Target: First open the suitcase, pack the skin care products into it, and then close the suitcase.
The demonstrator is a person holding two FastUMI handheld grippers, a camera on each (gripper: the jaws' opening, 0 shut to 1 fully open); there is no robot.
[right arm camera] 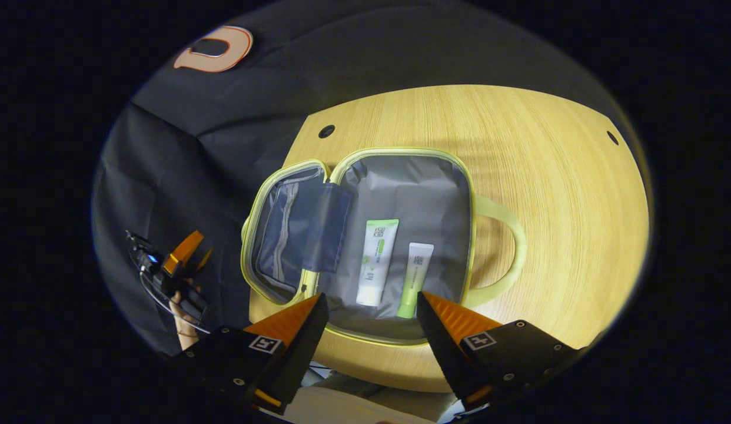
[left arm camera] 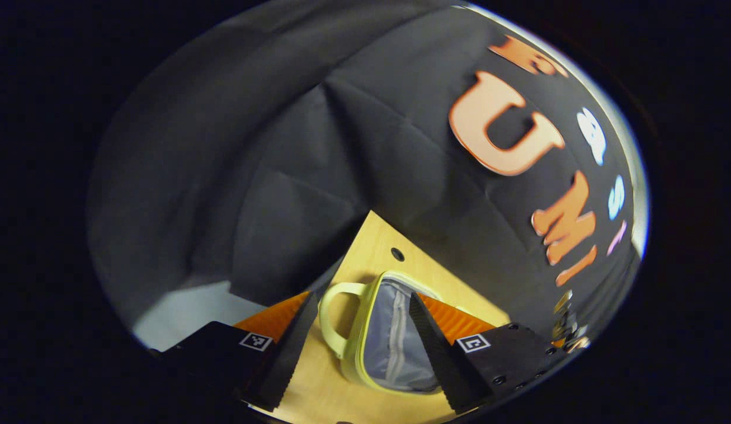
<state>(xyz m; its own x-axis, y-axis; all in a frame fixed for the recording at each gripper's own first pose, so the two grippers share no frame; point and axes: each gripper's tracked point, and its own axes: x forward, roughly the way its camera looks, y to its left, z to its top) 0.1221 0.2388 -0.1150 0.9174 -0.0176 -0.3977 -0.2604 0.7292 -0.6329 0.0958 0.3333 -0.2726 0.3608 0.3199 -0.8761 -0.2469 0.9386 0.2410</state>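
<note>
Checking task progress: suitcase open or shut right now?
Open. In the right gripper view the suitcase lies unzipped on the table, lid flipped aside, two tubes on the grey lining.

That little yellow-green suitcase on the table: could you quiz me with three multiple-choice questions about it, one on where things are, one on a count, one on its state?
1. Where do the tubes lie?
A. inside the suitcase's main half
B. on the bare table
C. in the lid pocket

2. How many tubes are in the suitcase?
A. one
B. two
C. four

3. What state is the suitcase in?
A. zipped shut
B. standing on end
C. open, lid folded back

Answers:
1 A: the white tube and green tube rest on the grey lining.
2 B: just those two show.
3 C: the suitcase lies flat on the table, its lid spread aside.
</note>
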